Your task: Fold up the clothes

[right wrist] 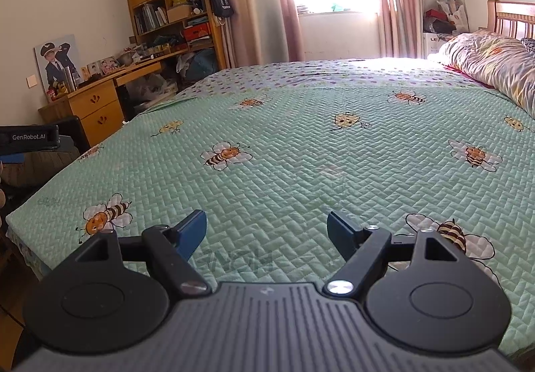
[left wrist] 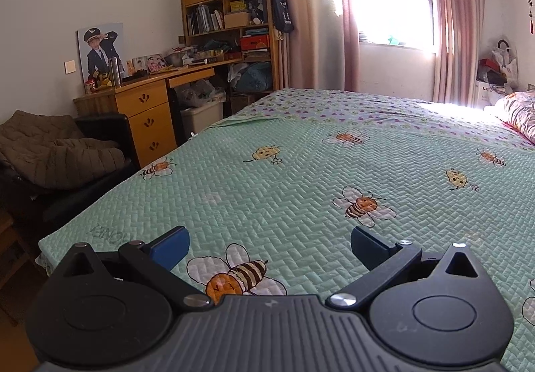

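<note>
Clothes to fold are not showing as laid-out garments in either view; only a rumpled olive-brown quilted garment or blanket [left wrist: 57, 151] is lying on a dark chair left of the bed, seen in the left wrist view, and I cannot tell which it is. Right wrist view alone is showing a wooden slatted headboard [right wrist: 511, 17] and, at its left edge, a black device body lettered GenRobot.AI [right wrist: 28, 137]. Both views are showing the mint-green quilted bee-print bedspread [left wrist: 301, 171], a striped floral duvet [right wrist: 495, 64] bunched at the far right, a yellow wooden desk with drawers [left wrist: 147, 117] and pink curtains [left wrist: 311, 10] around a bright window. Bedspread surface is lying flat and bare ahead of both grippers, near left corner and left edge dropping off toward the floor. Left gripper [left wrist: 270, 248] is hovering over the bedspread, blue-padded fingers [left wrist: 172, 246] standing wide, nothing between them. Right gripper [right wrist: 266, 235] is doing likewise, fingers [right wrist: 192, 233] spread wide and gripping nothing.
</note>
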Available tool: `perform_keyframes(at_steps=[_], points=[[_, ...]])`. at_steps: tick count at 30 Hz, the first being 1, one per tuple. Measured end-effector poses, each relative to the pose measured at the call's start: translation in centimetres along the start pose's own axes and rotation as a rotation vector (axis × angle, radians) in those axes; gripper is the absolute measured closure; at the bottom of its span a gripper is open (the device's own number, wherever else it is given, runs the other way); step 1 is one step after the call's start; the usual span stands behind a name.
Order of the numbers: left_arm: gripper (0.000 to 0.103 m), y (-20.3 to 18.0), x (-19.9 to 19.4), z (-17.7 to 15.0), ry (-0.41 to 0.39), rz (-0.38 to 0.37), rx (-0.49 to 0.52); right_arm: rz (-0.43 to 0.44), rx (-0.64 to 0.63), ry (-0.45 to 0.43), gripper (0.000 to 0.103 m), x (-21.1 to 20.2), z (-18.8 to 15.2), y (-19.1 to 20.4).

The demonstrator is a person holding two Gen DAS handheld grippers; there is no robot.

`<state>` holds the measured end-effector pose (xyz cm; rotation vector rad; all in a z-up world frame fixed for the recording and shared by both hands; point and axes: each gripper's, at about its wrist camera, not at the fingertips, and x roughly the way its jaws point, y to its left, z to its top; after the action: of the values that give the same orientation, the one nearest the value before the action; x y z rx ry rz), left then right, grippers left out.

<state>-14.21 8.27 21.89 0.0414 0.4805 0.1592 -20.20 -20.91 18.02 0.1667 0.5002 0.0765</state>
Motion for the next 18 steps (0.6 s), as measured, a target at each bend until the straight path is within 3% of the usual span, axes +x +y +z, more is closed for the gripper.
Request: perform_keyframes(at_steps=[4,10,18], points=[[0.0,0.59,0.29,0.03,0.01,-0.018,-0.033,-0.005,-0.007,0.001,0.023,-0.07,-0.21,-0.07],[0.001,0.68,0.01,-0.25,-0.021,0.017,-0.025,-0.006,-0.008,0.006,0.023,-0.08,-0.36,-0.28],[0.001,0.36,0.04,0.1,-0.001,-0.016,-0.025,-0.003,-0.003,0.01,0.023,-0.09,-0.4,-0.2]])
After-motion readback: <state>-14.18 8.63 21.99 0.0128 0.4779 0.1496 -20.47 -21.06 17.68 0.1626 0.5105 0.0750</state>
